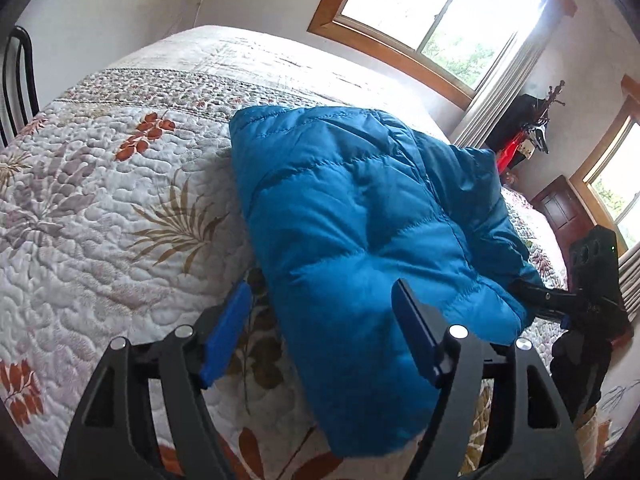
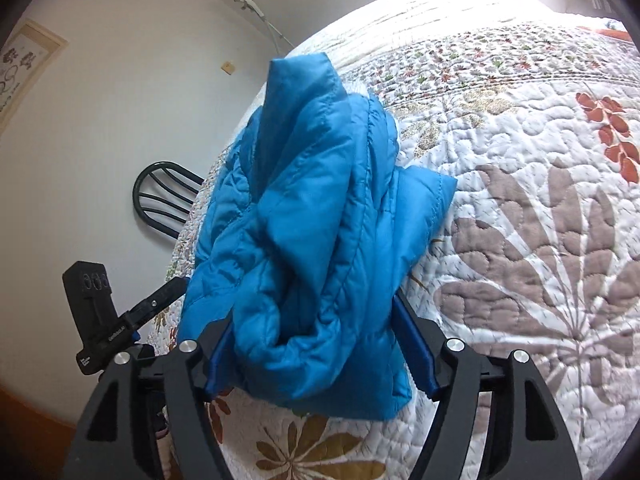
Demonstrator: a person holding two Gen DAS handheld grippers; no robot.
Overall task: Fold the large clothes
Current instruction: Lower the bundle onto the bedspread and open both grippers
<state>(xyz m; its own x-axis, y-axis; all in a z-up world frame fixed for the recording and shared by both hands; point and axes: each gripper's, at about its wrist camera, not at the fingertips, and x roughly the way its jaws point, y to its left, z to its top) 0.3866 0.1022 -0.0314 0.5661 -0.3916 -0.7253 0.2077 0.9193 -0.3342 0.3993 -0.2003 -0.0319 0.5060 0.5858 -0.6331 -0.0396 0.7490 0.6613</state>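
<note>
One jacket (image 1: 360, 216): left wrist view, blue quilted puffer, folded into a bundle on the bed (image 1: 100, 208), near edge.
Handling: looks light, soft, springy and slick; likely to puff open, so take thick folded edges.
Left gripper (image 1: 320, 332): wide open, one finger over the jacket, pinching nothing.
Hidden: jacket's right side; right gripper (image 1: 552, 300) partly behind it.
Right wrist view: jacket (image 2: 320, 216) rumpled, sleeves unclear.
Right gripper (image 2: 316, 352): jaws wide, straddling the near hem, pads not visibly pressing.

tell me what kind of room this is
Most likely a home bedroom: a blue quilted puffer jacket lies on a bed under a white leaf-patterned quilt, beside wood-framed windows.
</note>
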